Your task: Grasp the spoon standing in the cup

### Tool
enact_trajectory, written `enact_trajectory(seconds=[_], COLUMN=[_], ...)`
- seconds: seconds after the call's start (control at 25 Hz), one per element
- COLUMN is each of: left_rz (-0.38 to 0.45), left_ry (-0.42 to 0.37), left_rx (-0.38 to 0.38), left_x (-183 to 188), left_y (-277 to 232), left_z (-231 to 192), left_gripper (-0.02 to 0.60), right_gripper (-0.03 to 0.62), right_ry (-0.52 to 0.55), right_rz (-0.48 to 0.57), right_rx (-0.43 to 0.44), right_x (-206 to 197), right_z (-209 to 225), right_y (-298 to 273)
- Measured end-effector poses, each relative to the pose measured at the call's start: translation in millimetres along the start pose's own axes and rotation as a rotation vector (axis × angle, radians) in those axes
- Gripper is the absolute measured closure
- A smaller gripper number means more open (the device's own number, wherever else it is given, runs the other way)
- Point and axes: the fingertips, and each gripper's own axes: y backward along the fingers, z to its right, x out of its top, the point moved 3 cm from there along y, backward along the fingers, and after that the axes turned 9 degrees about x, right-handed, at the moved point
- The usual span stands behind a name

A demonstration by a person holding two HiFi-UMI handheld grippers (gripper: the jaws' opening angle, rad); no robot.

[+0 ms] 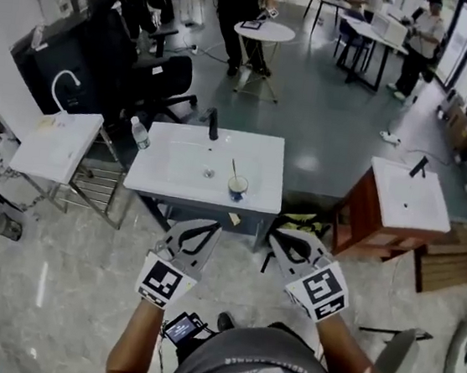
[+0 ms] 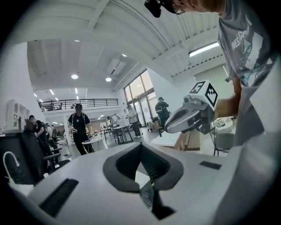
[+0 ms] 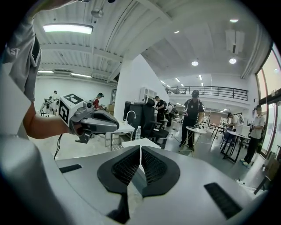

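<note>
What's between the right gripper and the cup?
Only the bare front edge of the basin counter separates the right gripper from the cup; the head view shows it.

1. A white sink counter (image 1: 160,177) stands ahead, with a dark faucet (image 1: 213,125) at its far edge.
2. A cup (image 1: 237,189) sits near the counter's front right, and a spoon (image 1: 234,169) stands in it.
3. A water bottle (image 1: 139,134) stands at the counter's left edge.
4. The left gripper (image 1: 211,226) and right gripper (image 1: 279,237) hover side by side below the counter's front edge, apart from the cup.
</note>
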Motion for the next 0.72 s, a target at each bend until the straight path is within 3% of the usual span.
enact_trajectory(seconds=[0.24,0.72], left_rz=[0.004,-0.007], left_ry=[0.016,0.001], left_rx=[0.016,0.083], left_x=[1,-8], left_y=[-1,7], left_z=[-28,-56], left_gripper=[0.58,0.58], right_gripper=[0.56,0.56], right_ry=[0.014,0.036], right_rz=[0.015,0.015], right_rx=[-0.011,0.058], right_x=[15,23], right_z=[5,15], right_y=[-21,-64])
